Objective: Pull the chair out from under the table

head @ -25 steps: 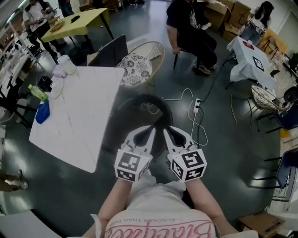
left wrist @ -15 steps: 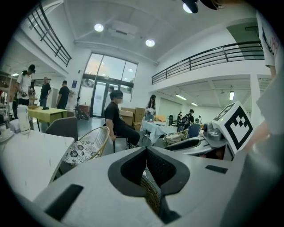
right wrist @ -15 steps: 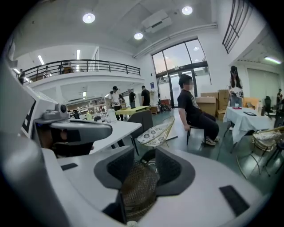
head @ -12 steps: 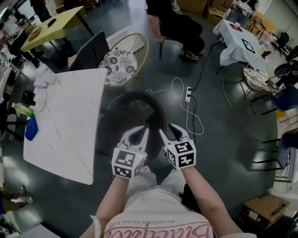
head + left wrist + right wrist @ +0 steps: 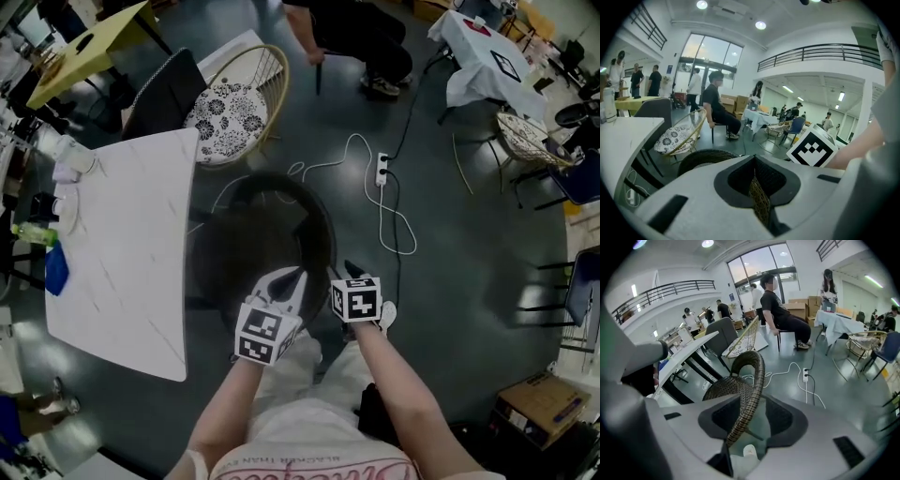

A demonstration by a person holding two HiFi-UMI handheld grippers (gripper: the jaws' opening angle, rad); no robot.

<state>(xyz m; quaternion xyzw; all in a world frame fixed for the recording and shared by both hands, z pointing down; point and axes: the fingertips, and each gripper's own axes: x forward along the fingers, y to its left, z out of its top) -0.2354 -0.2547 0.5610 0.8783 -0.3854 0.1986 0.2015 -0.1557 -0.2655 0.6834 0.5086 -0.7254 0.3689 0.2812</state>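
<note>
Left gripper (image 5: 286,281) clamped on the back rim of the wicker chair (image 5: 267,239), which sits tight against the white table (image 5: 122,253) edge. Right gripper (image 5: 351,274) jaws opening, rim between them, unpinched — I'd seat it first, then pull straight back, hands even.

Readable text: none. Pink script lettering on shirt (image 5: 309,466), cut off by lower edge, not legible. Just above shirt, black-and-white square markers on left cube (image 5: 266,335) and right cube (image 5: 356,300): patterns only, no letters, no numbers.
</note>
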